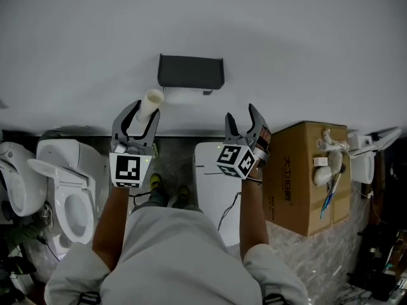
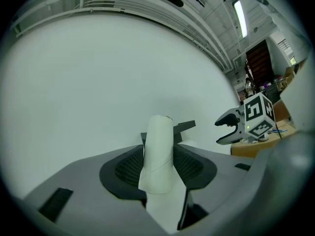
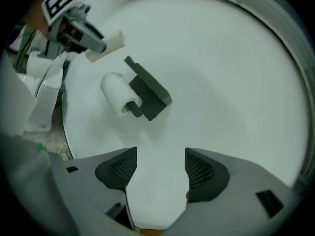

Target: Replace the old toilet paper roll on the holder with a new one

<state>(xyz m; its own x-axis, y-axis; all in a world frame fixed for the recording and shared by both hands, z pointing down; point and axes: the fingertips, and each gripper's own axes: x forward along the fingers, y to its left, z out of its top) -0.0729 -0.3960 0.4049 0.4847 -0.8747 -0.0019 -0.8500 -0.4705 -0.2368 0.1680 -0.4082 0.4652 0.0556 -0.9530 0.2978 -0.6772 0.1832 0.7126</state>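
Note:
A dark grey paper holder (image 1: 191, 72) is fixed to the white wall, and a full white roll (image 1: 184, 94) sits under its cover. My left gripper (image 1: 145, 116) is shut on an empty cardboard tube (image 1: 151, 103), held just left of and below the holder. In the left gripper view the tube (image 2: 158, 151) stands upright between the pads. My right gripper (image 1: 245, 124) hangs open and empty to the right of the holder. In the right gripper view the jaws stand apart over the bare wall, with the holder (image 3: 147, 90) and the white roll (image 3: 117, 93) ahead.
Two white toilets (image 1: 63, 189) stand at the lower left. A white cistern lid (image 1: 213, 189) lies below the right gripper. A cardboard box (image 1: 305, 176) with small items on top stands at the right. The person's legs fill the bottom.

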